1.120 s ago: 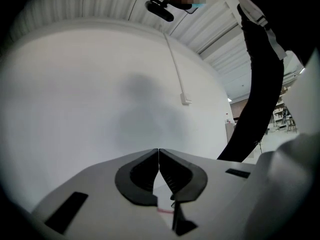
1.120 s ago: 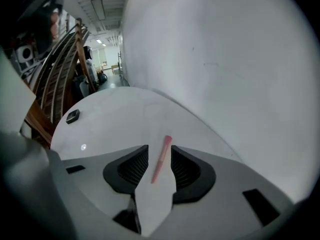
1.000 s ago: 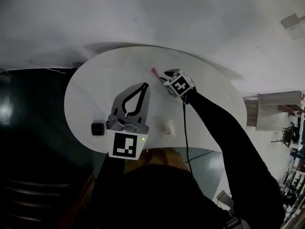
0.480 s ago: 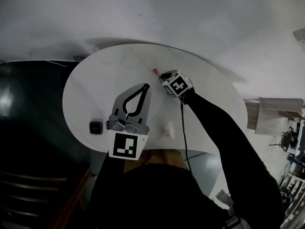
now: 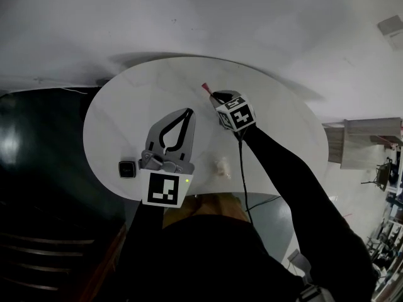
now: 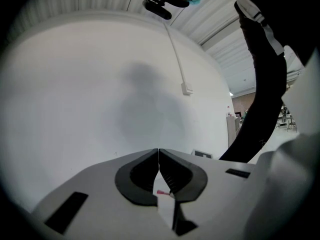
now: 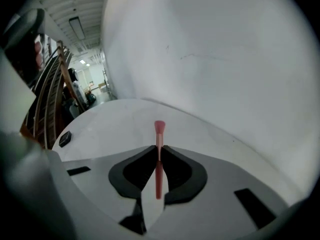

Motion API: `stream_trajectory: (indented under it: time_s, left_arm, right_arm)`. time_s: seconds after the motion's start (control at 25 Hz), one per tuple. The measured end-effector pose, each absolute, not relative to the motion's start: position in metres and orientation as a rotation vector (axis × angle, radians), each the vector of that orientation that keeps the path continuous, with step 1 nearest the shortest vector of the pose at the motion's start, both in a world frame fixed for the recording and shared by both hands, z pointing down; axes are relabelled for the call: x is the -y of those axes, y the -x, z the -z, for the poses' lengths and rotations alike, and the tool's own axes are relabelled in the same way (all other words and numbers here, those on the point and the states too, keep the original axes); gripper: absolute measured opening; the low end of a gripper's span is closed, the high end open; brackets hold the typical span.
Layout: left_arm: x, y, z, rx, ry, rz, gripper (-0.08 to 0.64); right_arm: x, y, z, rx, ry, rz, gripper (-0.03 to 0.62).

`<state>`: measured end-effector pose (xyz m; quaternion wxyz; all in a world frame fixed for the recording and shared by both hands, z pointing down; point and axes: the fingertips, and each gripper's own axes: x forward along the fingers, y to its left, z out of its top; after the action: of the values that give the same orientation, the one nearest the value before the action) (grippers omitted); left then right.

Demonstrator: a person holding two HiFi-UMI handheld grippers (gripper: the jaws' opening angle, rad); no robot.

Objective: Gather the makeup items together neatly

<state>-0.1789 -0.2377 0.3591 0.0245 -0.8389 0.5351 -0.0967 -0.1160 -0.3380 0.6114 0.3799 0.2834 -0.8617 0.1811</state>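
Note:
A thin pink makeup brush (image 7: 159,129) sticks out beyond my right gripper (image 7: 159,148). Its jaws have just been closing and now pinch the brush's handle. In the head view this gripper (image 5: 212,94) hovers over the far middle of the round white table (image 5: 126,112), with the brush's pink tip (image 5: 205,88) pointing away. My left gripper (image 5: 191,111) is held level over the table's middle, jaws shut and empty (image 6: 158,151). A small black square compact (image 5: 128,168) lies near the left front edge. A pale crumpled puff (image 5: 221,167) lies near the front edge.
A white wall stands just behind the table. Dark floor lies to the left, and a cable (image 5: 244,187) hangs from the right gripper over the front edge. The compact (image 7: 64,138) also shows at the left in the right gripper view.
The right gripper's jaws closed on the pink brush, which lay on the table a second ago, and raised it a little off the table. The left gripper stayed where it was.

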Motion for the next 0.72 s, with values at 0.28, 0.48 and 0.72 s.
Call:
stream_trajectory:
  time_s: [0.28, 0.48, 0.72]
  left_arm:
    - [0.223, 0.165, -0.348, -1.598, 2.627, 0.258, 0.017]
    - [0.210, 0.147, -0.342, -1.568, 2.657, 0.225, 0.017]
    - [0.191, 0.120, -0.332, -1.516, 2.658, 0.204, 0.017]
  right_arm:
    - [0.298, 0.078, -0.520, 2.337, -1.069, -0.470, 0.063]
    - [0.258, 0.048, -0.461, 2.403, -1.275, -0.489, 0.064]
    - [0.209, 0.011, -0.404, 2.430, -1.445, -0.357, 0.064]
